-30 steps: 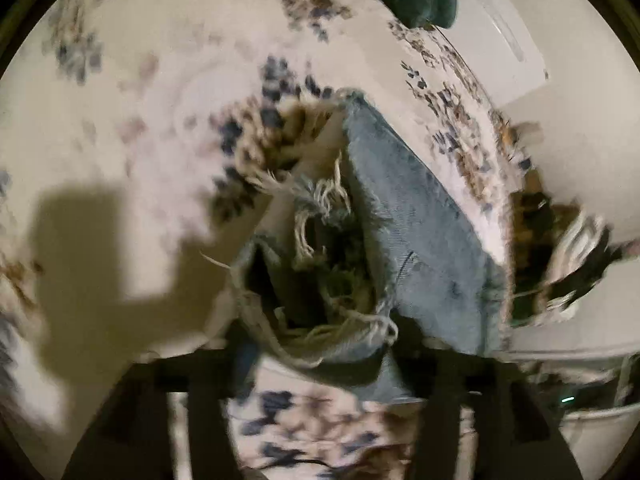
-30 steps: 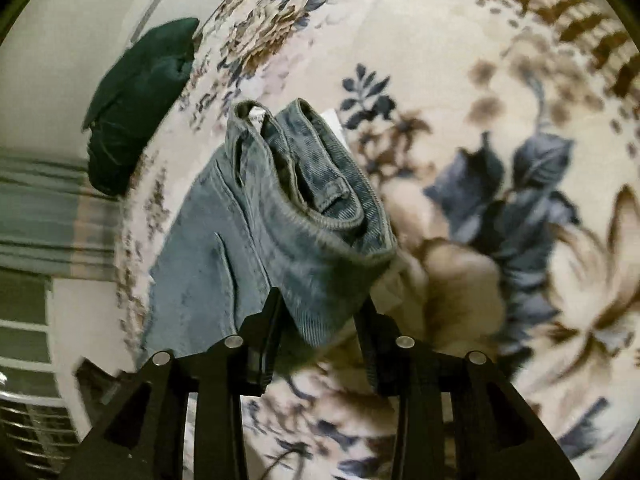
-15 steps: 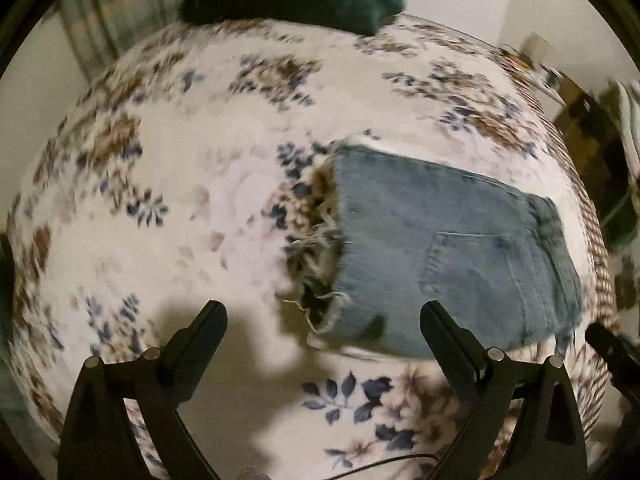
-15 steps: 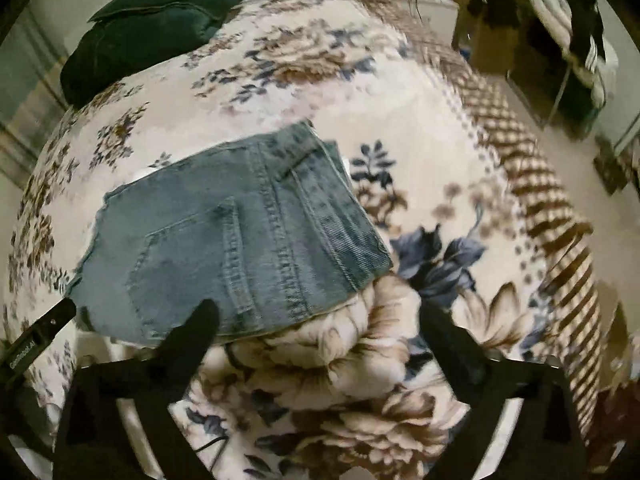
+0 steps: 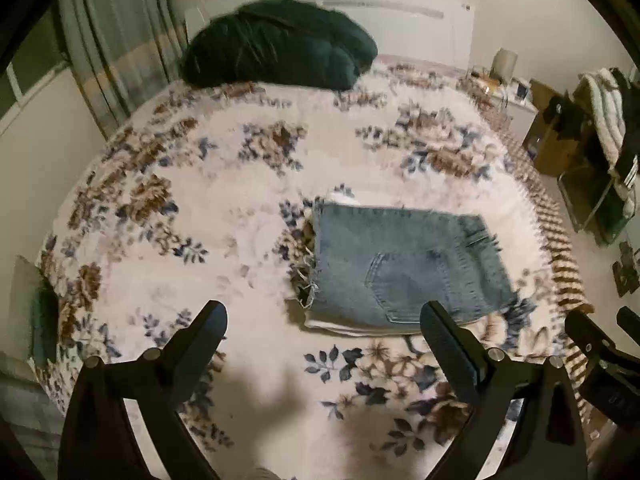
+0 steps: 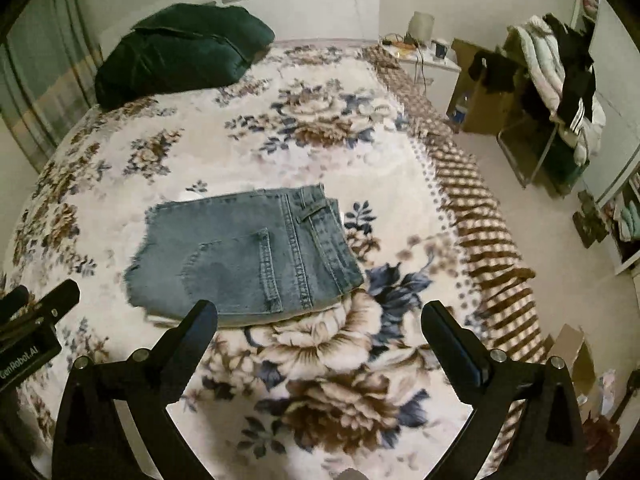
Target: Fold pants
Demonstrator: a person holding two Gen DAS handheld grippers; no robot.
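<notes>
Left wrist view blurs the folded pants (image 5: 404, 272), layers indistinct.

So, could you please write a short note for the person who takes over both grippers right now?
Left gripper: open, holds nothing, raised above the bed.
Right gripper: open, holds nothing, also raised.
Jeans: lie folded in a flat bundle on the flowered blanket, back pocket up, waistband toward the striped edge of the bed, frayed hem toward the curtain side.
Done: the fold looks finished and both grippers are clear of the cloth.
Left: probably nothing; perhaps tidy the white cloth that shows under the near edge.
</notes>
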